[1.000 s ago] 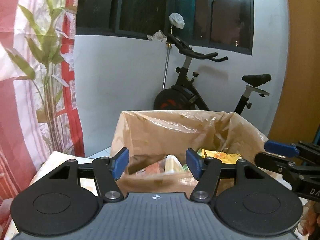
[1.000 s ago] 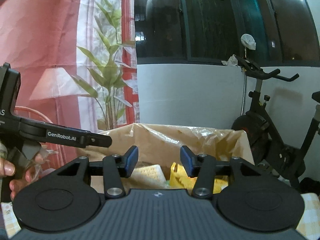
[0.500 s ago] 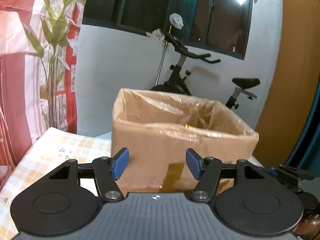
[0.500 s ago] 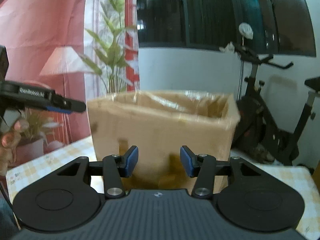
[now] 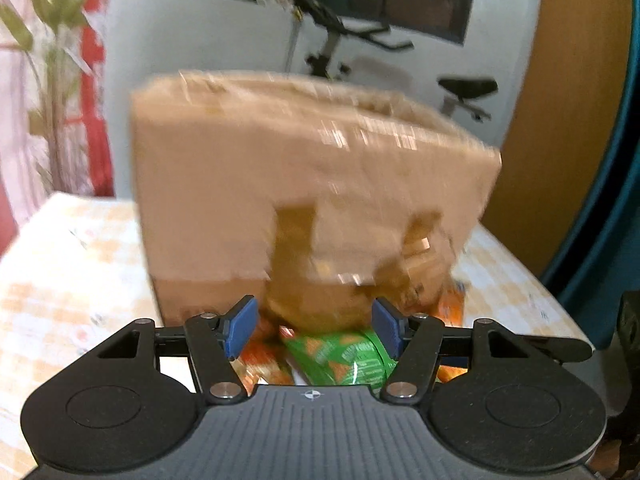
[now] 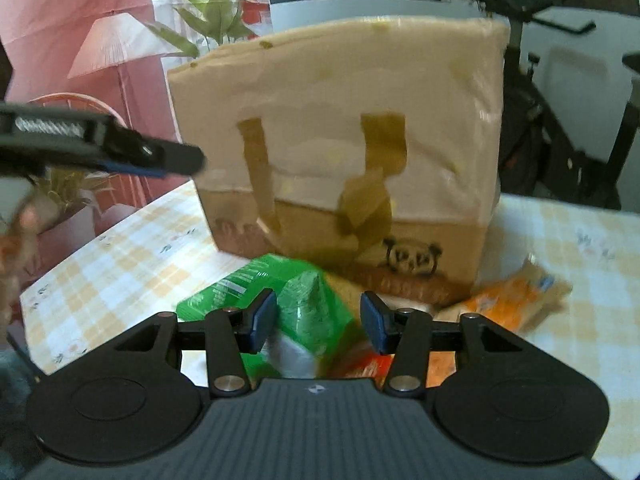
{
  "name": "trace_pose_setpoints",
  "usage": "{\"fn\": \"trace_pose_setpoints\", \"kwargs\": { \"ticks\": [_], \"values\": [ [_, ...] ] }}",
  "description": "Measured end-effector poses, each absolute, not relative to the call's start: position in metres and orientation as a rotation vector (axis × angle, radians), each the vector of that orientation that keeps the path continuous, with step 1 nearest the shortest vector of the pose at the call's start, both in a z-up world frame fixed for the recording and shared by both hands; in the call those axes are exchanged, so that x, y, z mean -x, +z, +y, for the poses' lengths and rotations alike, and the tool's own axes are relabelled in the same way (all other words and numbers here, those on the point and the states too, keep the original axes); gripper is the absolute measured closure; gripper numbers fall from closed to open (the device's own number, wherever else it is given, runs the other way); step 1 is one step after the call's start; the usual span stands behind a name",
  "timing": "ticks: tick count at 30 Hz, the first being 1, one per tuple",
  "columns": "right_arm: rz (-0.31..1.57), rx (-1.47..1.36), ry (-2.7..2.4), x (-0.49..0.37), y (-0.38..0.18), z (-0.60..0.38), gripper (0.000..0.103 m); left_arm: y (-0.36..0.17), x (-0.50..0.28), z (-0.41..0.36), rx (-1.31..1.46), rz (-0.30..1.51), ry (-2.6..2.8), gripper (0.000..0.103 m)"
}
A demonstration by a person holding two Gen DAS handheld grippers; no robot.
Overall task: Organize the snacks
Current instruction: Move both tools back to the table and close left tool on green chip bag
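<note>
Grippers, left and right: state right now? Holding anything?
Left gripper: open, holding nothing; green snack packet lies beyond its tips.
Right gripper: open, holding nothing; the green packet shows between its pads, not pinched.

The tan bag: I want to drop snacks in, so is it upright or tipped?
Upright: the tan bag stands on the checked tablecloth, rim on top, handles hanging down.

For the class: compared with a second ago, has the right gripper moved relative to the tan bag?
Yes. The right gripper has dropped: earlier it looked over the tan bag's rim at the snacks inside, now it faces the bag's front, above the green packet.
</note>
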State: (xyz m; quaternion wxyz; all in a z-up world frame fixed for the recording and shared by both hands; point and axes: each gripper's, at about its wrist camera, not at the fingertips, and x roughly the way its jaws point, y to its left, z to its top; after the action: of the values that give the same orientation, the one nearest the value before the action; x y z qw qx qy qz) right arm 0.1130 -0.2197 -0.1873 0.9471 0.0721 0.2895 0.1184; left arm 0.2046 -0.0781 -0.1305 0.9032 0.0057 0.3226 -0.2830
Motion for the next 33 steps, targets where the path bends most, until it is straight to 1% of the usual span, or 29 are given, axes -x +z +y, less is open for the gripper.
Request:
{"fn": "trace_pose_setpoints", "kwargs": {
  "ticks": [6,7,8,13,15,22,23,25,26,27,29,33],
  "values": [
    [0.643,-0.147,0.251,-0.101,-0.198,-0.219,0.053,-0.17,-0.212,-0.1,0.004,0.794,-0.648,0.032],
    [0.652,-0.145,0.247,-0.1,-0.2,-0.219,0.053,-0.176,-0.212,-0.102,0.002,0.809,-0.648,0.031],
    [0.655,-0.153,0.247,-0.099,-0.201,-0.221,0.053,-0.18,-0.212,-0.103,0.012,0.812,-0.65,0.025],
    [0.658,-0.168,0.248,-0.098,-0.203,-0.224,0.053,-0.189,-0.218,-0.105,0.075,0.838,-0.638,0.019],
    [0.658,-0.166,0.253,-0.098,-0.202,-0.224,0.053,-0.192,-0.222,-0.107,0.108,0.858,-0.635,0.013],
    [0.653,-0.169,0.248,-0.099,-0.205,-0.224,0.053,-0.207,-0.234,-0.11,0.225,0.92,-0.638,0.01],
    [0.655,-0.168,0.244,-0.099,-0.204,-0.225,0.053,-0.208,-0.234,-0.112,0.22,0.92,-0.64,0.01],
    [0.66,-0.168,0.238,-0.098,-0.205,-0.226,0.053,-0.208,-0.23,-0.114,0.192,0.912,-0.65,0.015],
    [0.664,-0.17,0.236,-0.098,-0.206,-0.226,0.053,-0.207,-0.227,-0.115,0.177,0.896,-0.659,0.026],
    [0.667,-0.171,0.235,-0.098,-0.206,-0.226,0.053,-0.205,-0.224,-0.113,0.162,0.873,-0.664,0.033],
    [0.667,-0.172,0.229,-0.097,-0.207,-0.226,0.053,-0.2,-0.22,-0.108,0.142,0.856,-0.645,0.04],
    [0.639,-0.173,0.217,-0.091,-0.201,-0.23,0.053,-0.191,-0.212,-0.092,0.083,0.82,-0.59,0.042]
  ]
}}
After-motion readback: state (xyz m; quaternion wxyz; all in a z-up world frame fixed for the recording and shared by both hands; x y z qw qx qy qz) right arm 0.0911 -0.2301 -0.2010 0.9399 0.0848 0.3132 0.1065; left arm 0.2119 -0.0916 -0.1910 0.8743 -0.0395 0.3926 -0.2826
